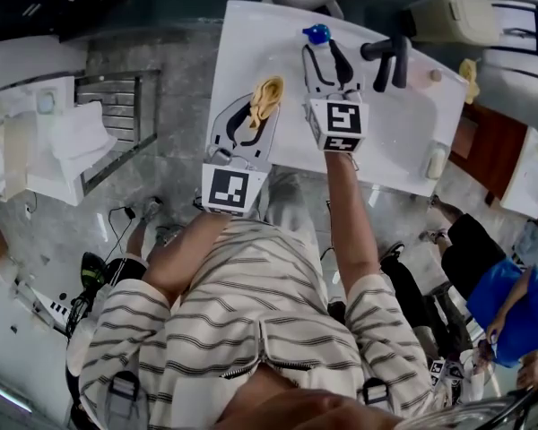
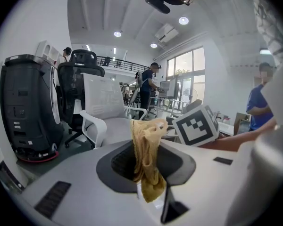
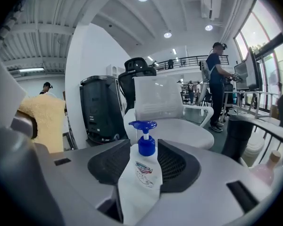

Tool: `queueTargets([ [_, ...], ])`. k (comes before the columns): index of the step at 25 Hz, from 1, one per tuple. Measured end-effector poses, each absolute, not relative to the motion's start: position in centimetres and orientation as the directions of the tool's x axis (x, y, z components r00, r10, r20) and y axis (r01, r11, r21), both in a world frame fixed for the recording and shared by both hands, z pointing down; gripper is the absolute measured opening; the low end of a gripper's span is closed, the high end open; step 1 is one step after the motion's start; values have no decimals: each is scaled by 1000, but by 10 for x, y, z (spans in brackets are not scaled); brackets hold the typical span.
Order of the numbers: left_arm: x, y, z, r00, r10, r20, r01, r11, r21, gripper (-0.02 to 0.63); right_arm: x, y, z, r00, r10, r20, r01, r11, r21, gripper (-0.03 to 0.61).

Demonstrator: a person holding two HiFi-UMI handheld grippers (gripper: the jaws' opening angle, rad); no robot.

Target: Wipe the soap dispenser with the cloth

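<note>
A white desk [image 1: 242, 52] is carrying the soap dispenser [image 3: 142, 171] upright near its far edge, between the released jaws of the right gripper [image 1: 327, 61]. The left gripper [image 2: 148, 166] is clenching the cloth [image 2: 145, 138]. Pinching the bottle steady before rubbing is looking wise.

You hold your left claw [image 2: 147, 166] shut on the bunched yellow cloth [image 2: 147, 145], which hangs down between its jaws. A marker cube [image 2: 196, 126] sits just right, and a white chair [image 2: 103, 108] stands behind.
</note>
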State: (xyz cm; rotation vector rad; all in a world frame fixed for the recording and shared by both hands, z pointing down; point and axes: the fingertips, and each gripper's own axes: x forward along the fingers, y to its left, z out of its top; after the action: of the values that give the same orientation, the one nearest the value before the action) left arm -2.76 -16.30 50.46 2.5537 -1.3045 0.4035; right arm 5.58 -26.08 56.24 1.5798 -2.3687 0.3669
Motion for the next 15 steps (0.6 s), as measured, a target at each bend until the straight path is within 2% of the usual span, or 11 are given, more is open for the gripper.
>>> queueTargets([
  [15, -41, -168, 518, 542, -744, 391, -828, -553, 93, 94, 54, -282, 574, -331, -865, 378, -937, 349, -22, 138],
])
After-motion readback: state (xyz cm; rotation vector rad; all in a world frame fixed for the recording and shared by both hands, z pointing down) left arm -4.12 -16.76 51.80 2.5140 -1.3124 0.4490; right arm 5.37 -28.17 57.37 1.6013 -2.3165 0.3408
